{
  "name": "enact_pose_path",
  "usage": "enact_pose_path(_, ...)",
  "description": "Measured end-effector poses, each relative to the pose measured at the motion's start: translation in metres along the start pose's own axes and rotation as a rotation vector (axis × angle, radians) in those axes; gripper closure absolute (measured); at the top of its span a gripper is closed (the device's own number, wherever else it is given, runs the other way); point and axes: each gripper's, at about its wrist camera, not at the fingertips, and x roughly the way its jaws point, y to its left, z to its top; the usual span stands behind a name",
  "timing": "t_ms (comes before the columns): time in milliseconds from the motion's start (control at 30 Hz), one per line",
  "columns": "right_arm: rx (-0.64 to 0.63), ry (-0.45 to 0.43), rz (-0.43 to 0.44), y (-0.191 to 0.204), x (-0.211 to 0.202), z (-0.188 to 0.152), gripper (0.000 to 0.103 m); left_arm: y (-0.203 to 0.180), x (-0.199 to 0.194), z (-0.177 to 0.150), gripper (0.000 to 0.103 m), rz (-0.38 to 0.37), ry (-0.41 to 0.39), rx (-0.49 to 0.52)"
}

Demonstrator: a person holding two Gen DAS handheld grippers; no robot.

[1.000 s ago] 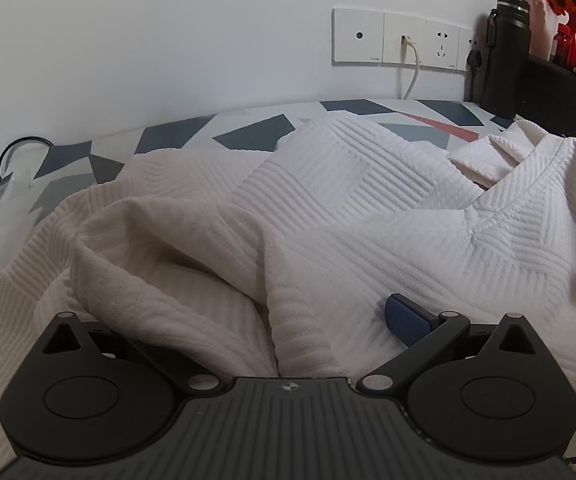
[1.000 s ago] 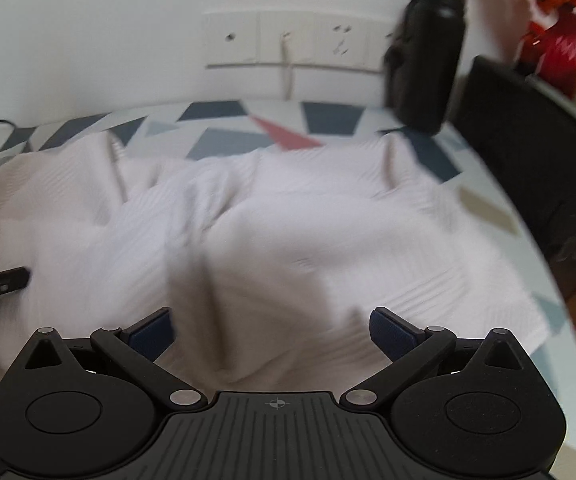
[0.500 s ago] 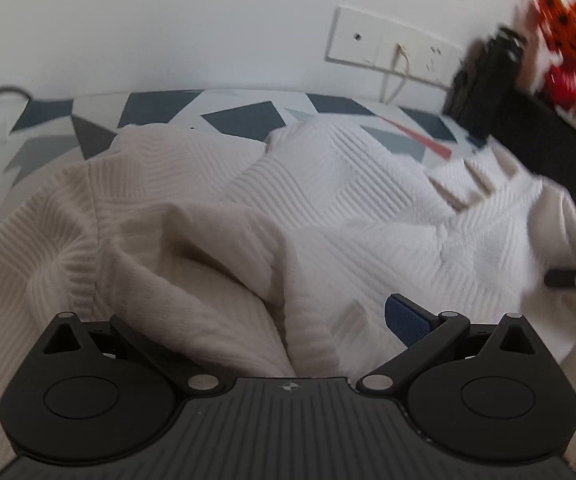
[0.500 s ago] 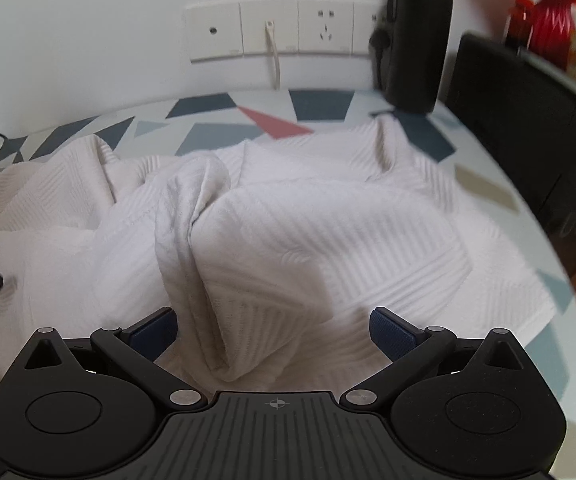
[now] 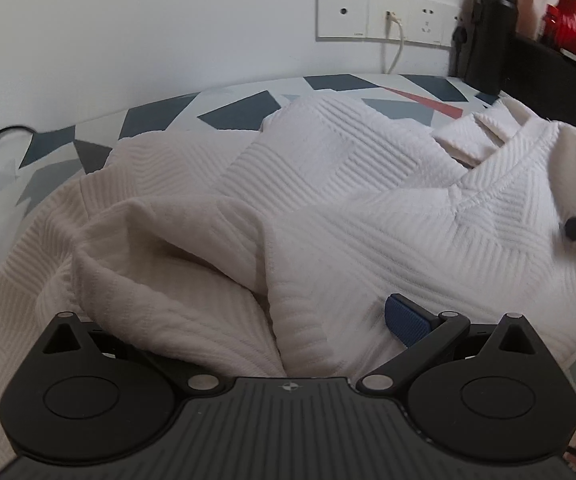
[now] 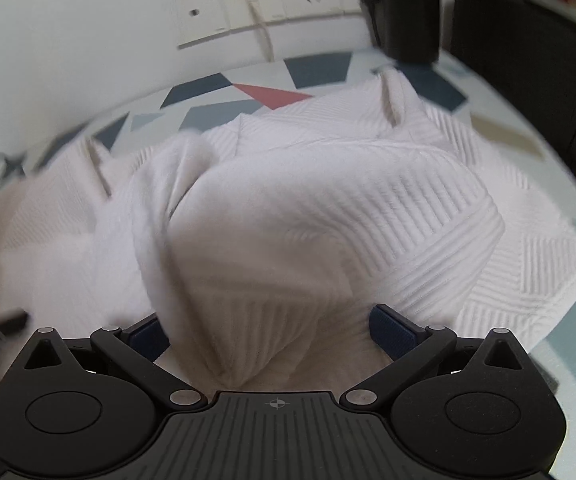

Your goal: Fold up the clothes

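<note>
Sweater [image 5: 368, 208] is lying bunched on the patterned table [image 5: 243, 108], not yet folded. Left gripper [image 5: 271, 320] is pinching a fold, one finger buried. Right gripper [image 6: 265, 330] is gaping wide, cloth bulging between, gripping nothing. Beyond, flat sleeves are awaiting folding.

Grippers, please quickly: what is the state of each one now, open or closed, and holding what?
Left gripper: fingers apart with the white garment bunched between them; a firm grip cannot be told.
Right gripper: open, garment fabric lying between its fingers.
</note>
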Motion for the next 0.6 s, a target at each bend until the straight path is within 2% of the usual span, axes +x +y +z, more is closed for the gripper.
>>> enact_pose_path(100, 0.165, 0.027, 0.086, -0.022, -0.002, 0.011, 0.001, 0.003, 0.001, 0.006, 0.000, -0.008, 0.028, -0.023)
enact_pose_path(167, 0.209, 0.063, 0.120, -0.031, -0.001, 0.018, 0.001, 0.005, 0.002, 0.008, 0.000, -0.014, 0.039, -0.040)
enact_pose_path(300, 0.201, 0.087, 0.135, -0.032, 0.001, 0.021, 0.001, 0.008, 0.001, 0.008, 0.000, -0.025, 0.036, -0.057)
enact_pose_path(600, 0.168, 0.059, 0.127, -0.028, 0.001, 0.018, 0.001, 0.006, 0.000, 0.006, 0.000, -0.033, 0.031, -0.029)
